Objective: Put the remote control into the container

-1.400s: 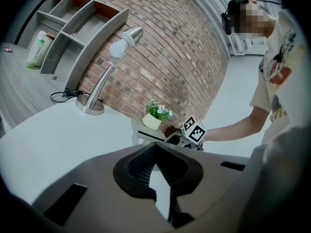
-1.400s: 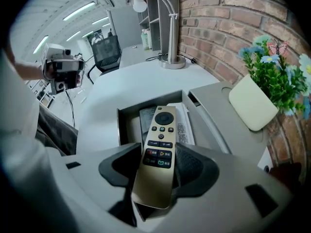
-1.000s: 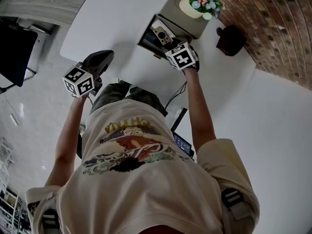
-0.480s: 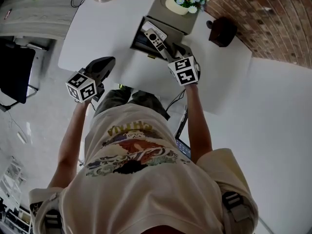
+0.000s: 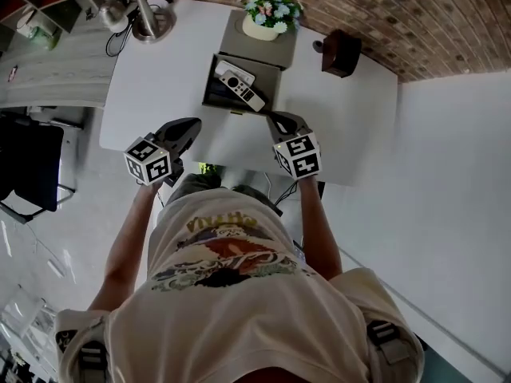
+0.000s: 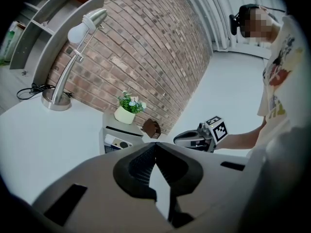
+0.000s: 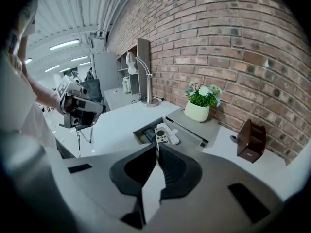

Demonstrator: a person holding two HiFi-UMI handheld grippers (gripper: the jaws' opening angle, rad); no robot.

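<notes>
Remote control (image 5: 242, 89) lay inside the container (image 5: 214, 96), slanted across its dark open compartment on the white table (image 5: 351, 126). It was a slim pale bar with a dark round pad near one end and small buttons beside it, and a second pale bar touched its far side. You held your right gripper (image 5: 271, 116) near the container's front corner, clear of the remote, its jaws closing with nothing between them, tips meeting. Your left gripper (image 5: 195, 123) hung over the table's near edge, apart from the container, jaws together and empty. A potted plant (image 5: 268, 13) stood on the container's lid.
</notes>
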